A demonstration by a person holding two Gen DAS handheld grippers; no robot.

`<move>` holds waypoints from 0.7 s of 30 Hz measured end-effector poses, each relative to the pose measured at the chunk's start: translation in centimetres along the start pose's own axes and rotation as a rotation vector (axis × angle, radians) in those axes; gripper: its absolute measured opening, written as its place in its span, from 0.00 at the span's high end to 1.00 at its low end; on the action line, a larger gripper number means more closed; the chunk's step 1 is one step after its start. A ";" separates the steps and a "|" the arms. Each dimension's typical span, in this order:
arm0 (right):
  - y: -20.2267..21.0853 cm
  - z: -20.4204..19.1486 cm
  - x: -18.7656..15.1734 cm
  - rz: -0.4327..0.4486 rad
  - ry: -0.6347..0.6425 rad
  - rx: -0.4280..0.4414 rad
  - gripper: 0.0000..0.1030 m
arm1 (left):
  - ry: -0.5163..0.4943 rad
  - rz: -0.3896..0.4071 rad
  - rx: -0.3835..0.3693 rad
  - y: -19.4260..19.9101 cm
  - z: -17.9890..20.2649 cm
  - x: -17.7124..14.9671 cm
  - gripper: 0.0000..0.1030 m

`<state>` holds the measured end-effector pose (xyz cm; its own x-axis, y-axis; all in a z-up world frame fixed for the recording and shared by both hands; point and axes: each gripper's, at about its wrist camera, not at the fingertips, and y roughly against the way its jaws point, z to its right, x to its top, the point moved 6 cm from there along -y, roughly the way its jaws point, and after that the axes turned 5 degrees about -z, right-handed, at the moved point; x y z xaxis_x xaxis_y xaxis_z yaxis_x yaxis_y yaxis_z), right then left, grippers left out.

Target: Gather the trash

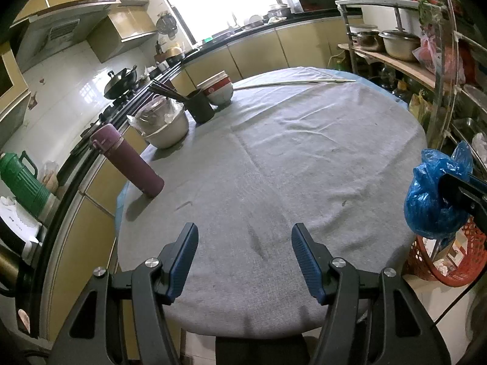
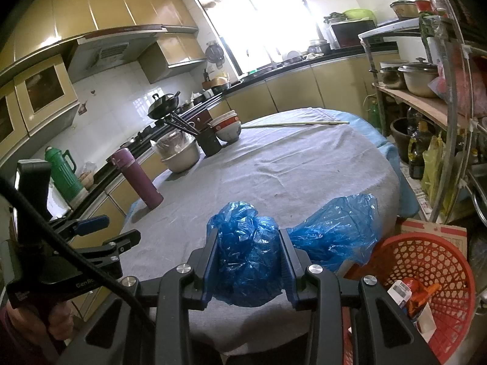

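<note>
Right now, as I see it from both wrist cameras:

Right gripper (image 2: 249, 261): clenched on a crumpled blue plastic bag (image 2: 246, 258); both pads press into its sides, and the bag bulges above and below the jaws.

Blue plastic bag, place: held just over the near edge of the table (image 2: 289, 170), at about 6 o'clock on the round top. I can't tell whether its underside touches the cloth. In the left wrist view it shows at 3 o'clock (image 1: 432, 194), at the table's right edge, above the basket.

Second blue bag (image 2: 338, 231): lying at about 4 o'clock on the table, just beside the held one, its end hanging past the rim.

Left gripper (image 1: 245, 261): released, jaws standing apart with nothing between them, hovering over bare grey cloth at the table's 6 o'clock edge.

Red basket (image 2: 432, 276): on the floor off the table at 4 o'clock, below the right gripper; cartons and wrappers inside.

Purple bottle (image 1: 127, 161): upright at the table's 9 o'clock edge.

Covered bowl (image 1: 164, 124): at 10 o'clock, plastic film over it.

Black cup with chopsticks (image 1: 199, 105): at 11 o'clock, just beside the covered bowl.

Stacked bowls (image 1: 217, 88): at 11 o'clock, beside the cup.

Long pale stick (image 1: 298, 82): flat along the far edge, 12 o'clock.

Hand (image 2: 57, 319): mine, low left, around the left gripper's handle.
</note>
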<state>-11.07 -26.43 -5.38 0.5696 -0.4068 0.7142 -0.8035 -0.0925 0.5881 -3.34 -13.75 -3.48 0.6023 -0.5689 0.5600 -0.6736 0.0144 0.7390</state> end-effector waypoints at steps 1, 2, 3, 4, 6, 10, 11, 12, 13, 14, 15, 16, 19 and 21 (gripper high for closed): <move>0.0 0.0 0.0 0.001 -0.001 0.000 0.62 | -0.001 0.001 0.000 0.0 0.1 0.0 0.37; -0.1 0.1 0.0 0.001 -0.003 -0.001 0.62 | -0.001 0.001 0.000 0.0 0.1 0.0 0.37; 0.0 0.1 -0.1 0.003 -0.004 -0.002 0.62 | -0.002 0.002 0.002 0.0 0.1 0.0 0.37; -0.1 0.1 -0.1 0.003 -0.005 -0.002 0.62 | -0.003 0.002 0.003 0.0 0.2 0.0 0.37; -0.2 0.2 -0.1 0.002 -0.008 -0.003 0.62 | -0.002 -0.003 -0.003 -0.2 0.3 -0.1 0.37; -0.4 0.2 -0.2 0.000 -0.012 -0.007 0.62 | 0.002 -0.013 -0.023 -0.7 0.2 -0.1 0.37; -0.4 0.4 -0.2 -0.001 -0.013 -0.009 0.62 | 0.011 -0.015 -0.043 -0.9 0.1 -0.1 0.37; -0.4 0.4 -0.2 -0.001 -0.014 -0.011 0.62 | 0.025 -0.019 -0.061 -1.1 -0.3 -0.1 0.37; -0.6 0.4 -0.2 -0.004 -0.015 -0.012 0.62 | 0.036 -0.022 -0.071 -1.4 -0.6 -0.1 0.37; -0.7 0.4 -0.2 -0.006 -0.015 -0.014 0.62 | 0.049 -0.025 -0.085 -1.7 -1.1 -0.1 0.37; -0.8 0.5 -0.2 -0.008 -0.015 -0.017 0.62 | 0.064 -0.031 -0.106 -2.1 -1.7 -0.2 0.37; -0.9 0.5 -0.1 -0.008 -0.016 -0.018 0.62 | 0.075 -0.037 -0.121 -2.4 -2.1 -0.3 0.37; -1.3 0.5 -0.2 -0.016 -0.021 -0.020 0.62 | 0.126 -0.058 -0.149 -3.6 -4.1 -0.8 0.36; -1.9 0.5 -0.2 -0.026 -0.026 -0.018 0.62 | 0.160 -0.075 -0.168 -4.4 -5.3 -1.2 0.35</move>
<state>-9.74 -26.61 -6.87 0.5855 -0.4284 0.6882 -0.7849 -0.0874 0.6134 1.20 -8.72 -5.46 0.7172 -0.4364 0.5433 -0.5517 0.1208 0.8252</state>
